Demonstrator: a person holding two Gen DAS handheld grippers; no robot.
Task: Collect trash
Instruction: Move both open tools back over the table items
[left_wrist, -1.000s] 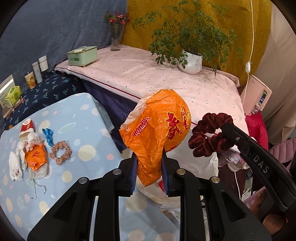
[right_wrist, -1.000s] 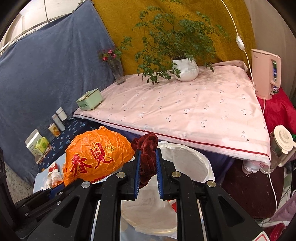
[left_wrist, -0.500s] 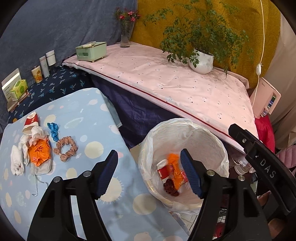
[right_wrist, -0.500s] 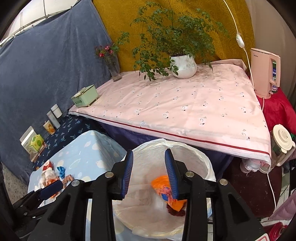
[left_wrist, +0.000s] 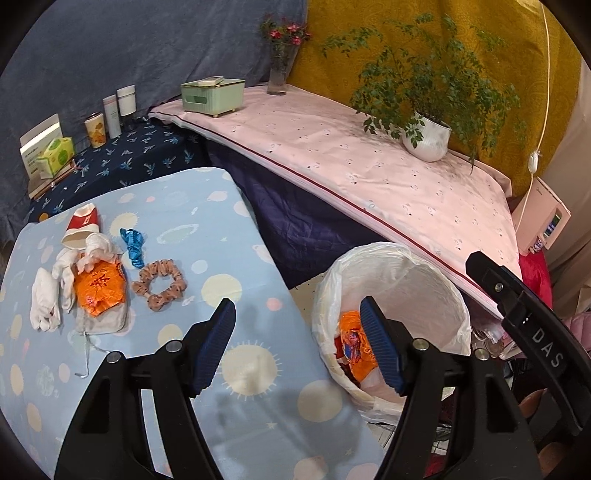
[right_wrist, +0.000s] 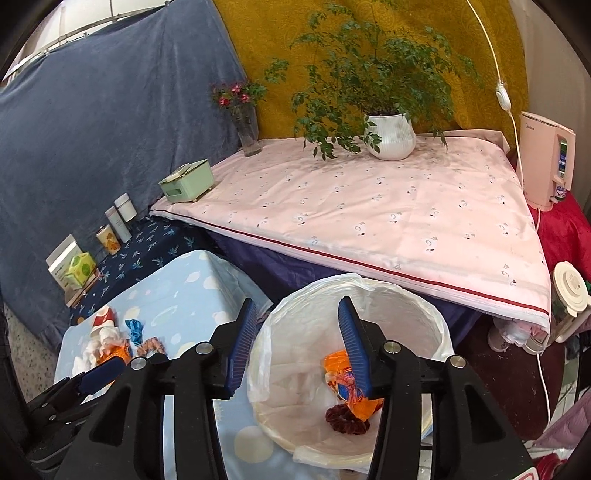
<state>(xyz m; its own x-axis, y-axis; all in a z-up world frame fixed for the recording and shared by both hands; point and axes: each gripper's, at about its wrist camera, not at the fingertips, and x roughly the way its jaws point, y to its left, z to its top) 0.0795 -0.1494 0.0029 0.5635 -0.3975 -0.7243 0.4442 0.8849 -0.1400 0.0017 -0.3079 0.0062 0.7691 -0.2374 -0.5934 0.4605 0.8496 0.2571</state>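
bin (right_wrist: 441, 334) mouth open above; pink-clothed table (right_wrist: 369, 221) close behind — blue tabletop (left_wrist: 236, 258) beside

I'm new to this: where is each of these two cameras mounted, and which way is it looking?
Left wrist view: sits on the left gripper, looking down along its open jaws at the pale blue spotted tablecloth and white-lined trash bin; the right gripper's black arm shows on the right.
Right wrist view: sits on the right gripper, jaws open and empty above the bin; the left gripper's blue tip shows lower left.
Both share the bin, the crumpled orange wrapper inside it, and the leafy plant in a white pot.
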